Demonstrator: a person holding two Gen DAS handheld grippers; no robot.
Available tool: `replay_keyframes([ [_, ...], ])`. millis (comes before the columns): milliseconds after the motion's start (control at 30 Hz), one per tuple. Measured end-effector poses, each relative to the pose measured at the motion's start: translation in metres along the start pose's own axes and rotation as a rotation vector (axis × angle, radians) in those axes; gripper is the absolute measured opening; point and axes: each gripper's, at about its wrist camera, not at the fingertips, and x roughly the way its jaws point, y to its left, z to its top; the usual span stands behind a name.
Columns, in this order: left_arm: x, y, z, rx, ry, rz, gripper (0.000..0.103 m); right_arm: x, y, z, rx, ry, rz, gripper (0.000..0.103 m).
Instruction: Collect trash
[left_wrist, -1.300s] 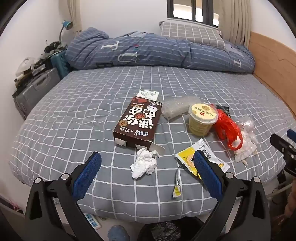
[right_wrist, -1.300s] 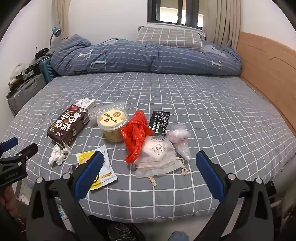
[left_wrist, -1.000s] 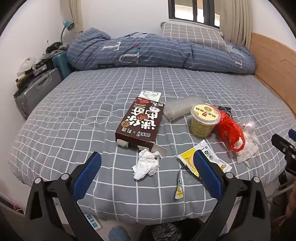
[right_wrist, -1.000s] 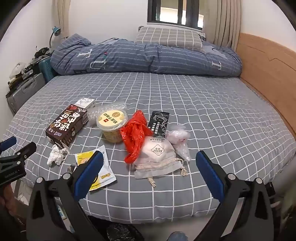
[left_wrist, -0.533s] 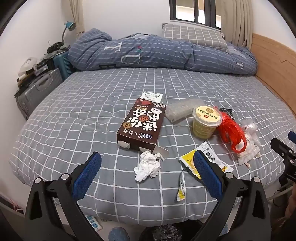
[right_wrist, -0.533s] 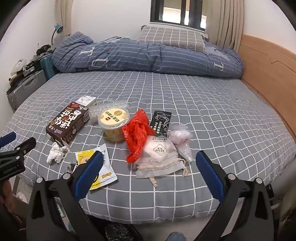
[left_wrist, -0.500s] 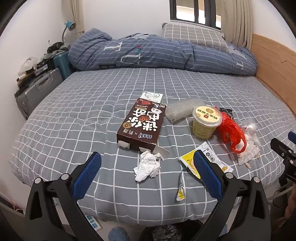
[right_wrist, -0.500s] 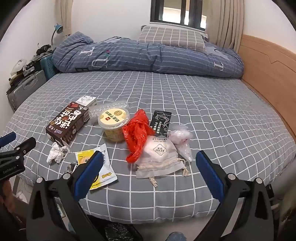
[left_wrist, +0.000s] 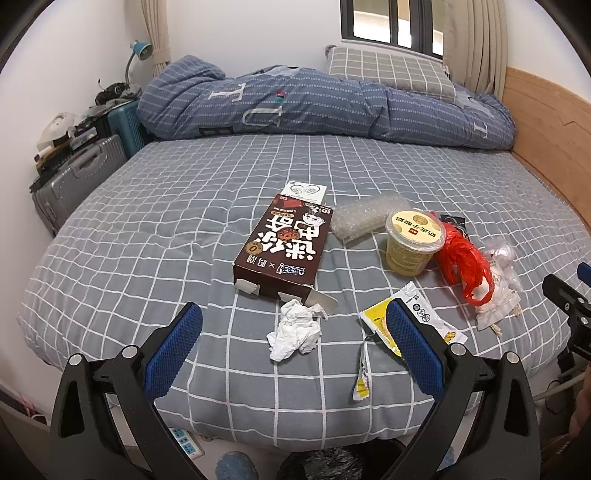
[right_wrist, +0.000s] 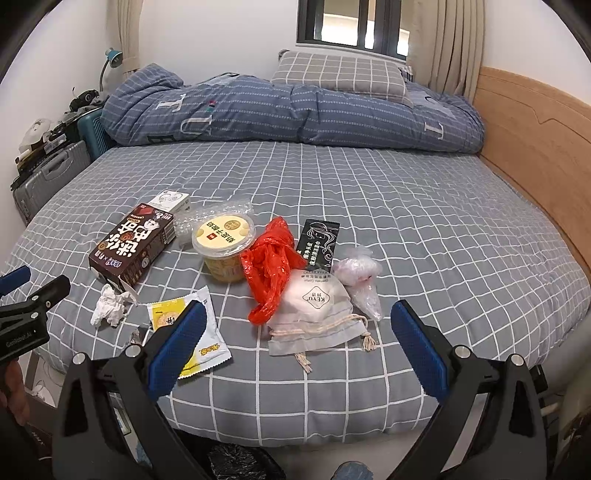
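- Right at the foot of the bed (left_wrist: 155, 229), both claws hang off the mattress edge: left claw (left_wrist: 291, 345) and right claw (right_wrist: 295, 341) each spread wide, gripping nothing.
- My guess is they're held back like that to size up the pile before the first grab.
- Closest to the left claw is the crumpled tissue (left_wrist: 295, 328), sitting between its pads, just in front of the brown snack box (left_wrist: 286, 245).
- The yellow wrapper (right_wrist: 188, 332) lies half under the right claw's left pad.
- Further out: yogurt tub (right_wrist: 224, 240), red plastic bag (right_wrist: 271, 267), and the white drawstring pouch (right_wrist: 317, 314) touching it.
- Only the right view properly shows the black sachet (right_wrist: 319, 242); the left view barely catches it behind the red bag.
- A dark bin liner (right_wrist: 236, 461) peeks out below the mattress, probably where it all goes.
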Motion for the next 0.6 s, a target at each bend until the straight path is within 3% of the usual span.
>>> replay_keyframes([
  [600, -0.0015, 0.0033, 0.0, -0.004, 0.003, 0.009, 0.097, 0.0005, -0.0033, -0.0001, 0.01, 0.002, -0.003, 0.096],
])
